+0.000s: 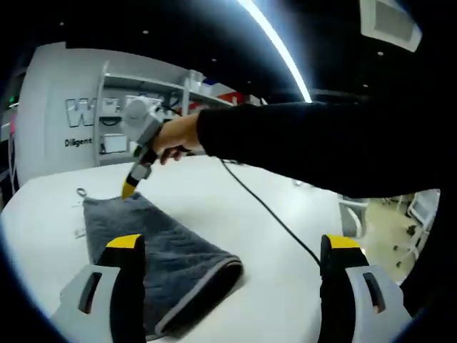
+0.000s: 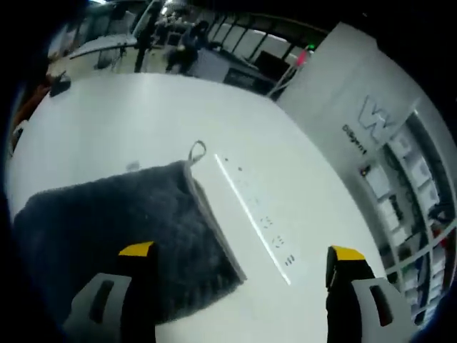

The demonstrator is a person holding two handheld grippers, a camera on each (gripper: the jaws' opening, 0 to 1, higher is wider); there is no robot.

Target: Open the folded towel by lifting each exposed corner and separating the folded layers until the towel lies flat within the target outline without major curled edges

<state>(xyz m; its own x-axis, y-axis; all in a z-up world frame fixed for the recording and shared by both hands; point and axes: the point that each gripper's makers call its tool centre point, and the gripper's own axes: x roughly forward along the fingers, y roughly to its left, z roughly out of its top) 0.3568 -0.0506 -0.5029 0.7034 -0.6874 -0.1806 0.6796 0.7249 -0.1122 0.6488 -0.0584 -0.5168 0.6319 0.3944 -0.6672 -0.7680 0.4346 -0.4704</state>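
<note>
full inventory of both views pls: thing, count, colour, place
towel: 1, dark grey, still folded, lying on the table; rolled fold edge nearest the left gripper
hanging loop: 1, grey, at the towel's far corner in the right gripper view
table: 1, white, under the towel
cable: 1, black, running across the table
printed line with marks: 1, pale, on the table beside the towel
shelving: 1 unit, white, background beyond the table
ceiling light strip: 1, white, overhead
left gripper: grey with yellow tips, open, over the towel's near end
right gripper: grey with yellow tips, open, at the towel's far edge
sleeve: black, reaching across the left gripper view
</note>
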